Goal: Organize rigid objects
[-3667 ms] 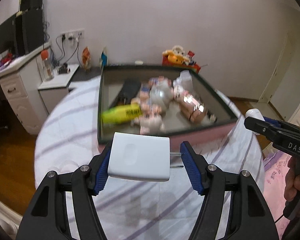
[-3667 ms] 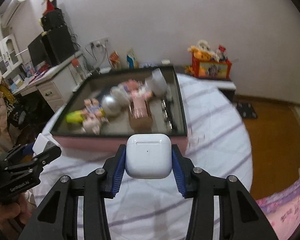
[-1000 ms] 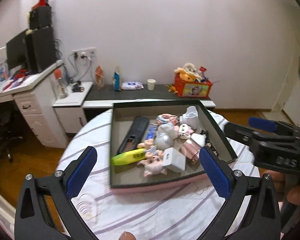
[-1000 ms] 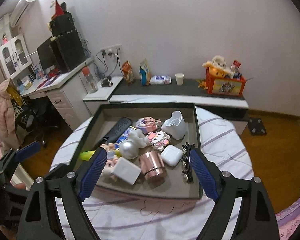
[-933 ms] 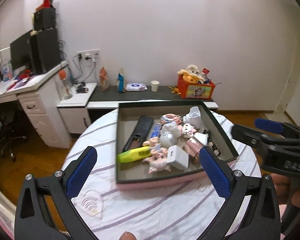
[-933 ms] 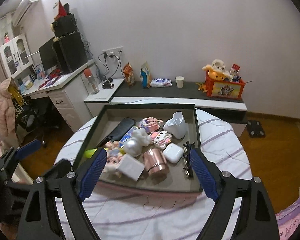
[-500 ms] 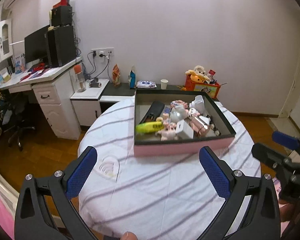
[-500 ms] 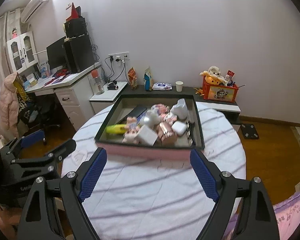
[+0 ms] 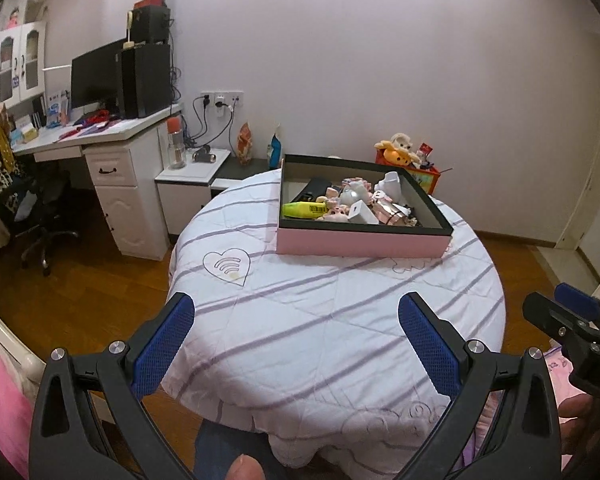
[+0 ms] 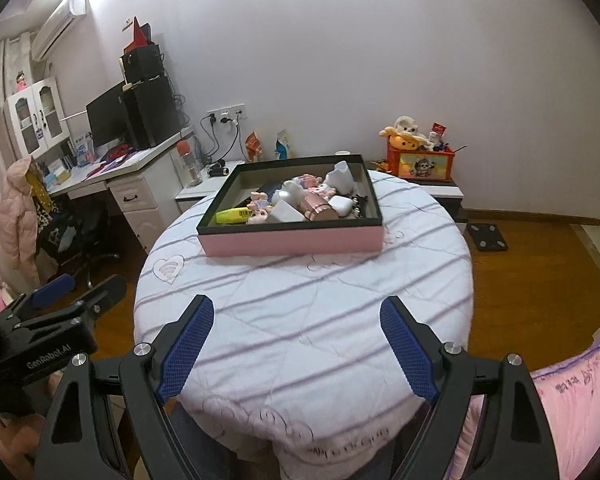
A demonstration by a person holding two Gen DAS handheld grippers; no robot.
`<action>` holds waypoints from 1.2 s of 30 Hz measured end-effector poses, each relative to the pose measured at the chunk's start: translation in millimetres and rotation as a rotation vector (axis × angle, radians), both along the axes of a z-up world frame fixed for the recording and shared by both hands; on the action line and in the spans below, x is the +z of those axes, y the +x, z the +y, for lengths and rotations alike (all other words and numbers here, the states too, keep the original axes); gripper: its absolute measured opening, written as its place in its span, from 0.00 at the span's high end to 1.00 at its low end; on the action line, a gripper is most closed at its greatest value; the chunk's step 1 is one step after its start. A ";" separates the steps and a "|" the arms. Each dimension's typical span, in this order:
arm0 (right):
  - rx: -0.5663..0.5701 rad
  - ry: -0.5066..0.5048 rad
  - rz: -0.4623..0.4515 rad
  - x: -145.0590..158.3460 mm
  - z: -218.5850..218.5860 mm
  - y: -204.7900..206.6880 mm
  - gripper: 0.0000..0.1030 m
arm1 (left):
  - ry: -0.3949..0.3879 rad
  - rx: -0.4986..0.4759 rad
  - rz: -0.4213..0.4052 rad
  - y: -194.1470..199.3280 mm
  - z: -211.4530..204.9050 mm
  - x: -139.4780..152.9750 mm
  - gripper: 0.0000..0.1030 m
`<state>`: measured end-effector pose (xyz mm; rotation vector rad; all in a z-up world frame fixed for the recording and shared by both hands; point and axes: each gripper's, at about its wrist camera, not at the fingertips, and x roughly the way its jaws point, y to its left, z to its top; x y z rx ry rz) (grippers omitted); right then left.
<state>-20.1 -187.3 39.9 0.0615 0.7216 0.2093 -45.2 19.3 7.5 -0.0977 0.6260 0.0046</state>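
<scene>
A pink box with a dark rim (image 9: 360, 242) (image 10: 292, 242) stands at the far side of the round table (image 9: 332, 312) (image 10: 300, 312). In it lie a white charger block (image 9: 360, 213) (image 10: 286, 213), a white earbud case (image 10: 341, 205), a yellow marker (image 9: 305, 209) (image 10: 233, 215), a rose-gold cylinder (image 10: 320, 206), a black remote and small toys. My left gripper (image 9: 296, 340) is open and empty, held back over the table's near edge. My right gripper (image 10: 296, 340) is open and empty, likewise far from the box.
The table has a white striped cloth with a heart mark (image 9: 227, 267). A desk with a monitor (image 9: 100, 76) and an office chair (image 9: 40, 216) stand at the left. A low shelf with an orange toy box (image 10: 420, 164) lies behind. A pink bedspread (image 10: 572, 400) is at the right.
Both grippers let go of the charger block and the earbud case, which now lie in the box. Both have opened wide and drawn back from the box to the table's near edge.
</scene>
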 end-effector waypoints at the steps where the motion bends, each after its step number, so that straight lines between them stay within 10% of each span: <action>1: 0.000 0.002 -0.005 0.7 -0.5 -4.1 0.16 | 0.003 -0.003 -0.003 -3.3 -1.7 1.4 0.00; 36: 0.003 0.022 -0.053 11.6 5.0 -19.3 0.16 | 0.035 -0.014 -0.055 -30.4 -10.1 30.3 0.00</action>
